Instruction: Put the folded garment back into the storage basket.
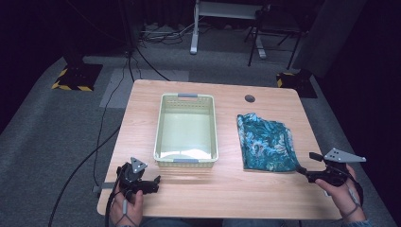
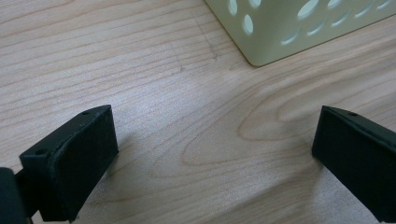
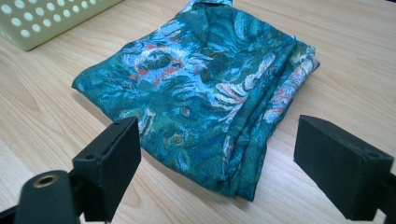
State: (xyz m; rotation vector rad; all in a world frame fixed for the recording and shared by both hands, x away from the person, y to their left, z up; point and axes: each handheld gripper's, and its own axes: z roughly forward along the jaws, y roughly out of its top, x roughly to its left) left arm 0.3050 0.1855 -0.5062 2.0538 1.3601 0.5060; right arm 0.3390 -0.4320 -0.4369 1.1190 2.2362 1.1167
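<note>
Sitting near the middle of the tabletop (image 1: 222, 189), a pale green basket (image 1: 186, 130) with perforated walls serves as the landmark; the high view shows its inside bare. To the right of the basket, apart from it, lies a folded teal cloth (image 1: 265, 143) with a floral print. The left gripper (image 1: 152, 183) is held in a hand (image 1: 127, 203) near the tabletop's front edge, in front of the basket's near left corner, and the right gripper (image 1: 306, 164) is held in the other hand (image 1: 341, 187) at the cloth's near right corner. The left gripper view adds what the high view cannot: the left gripper (image 2: 212, 154) is released, jaws spread wide over bare wood grain, with one corner of the basket (image 2: 280, 32) just ahead and nothing between the jaws. The right gripper view shows the right gripper (image 3: 217, 158) also released, its jaws standing either side of the near folded corner of the cloth (image 3: 205, 88) without closing on it; red and white flecks in the print and layered folds along the cloth's edge are clear here, and a corner of the basket (image 3: 42, 21) shows beyond the cloth.
</note>
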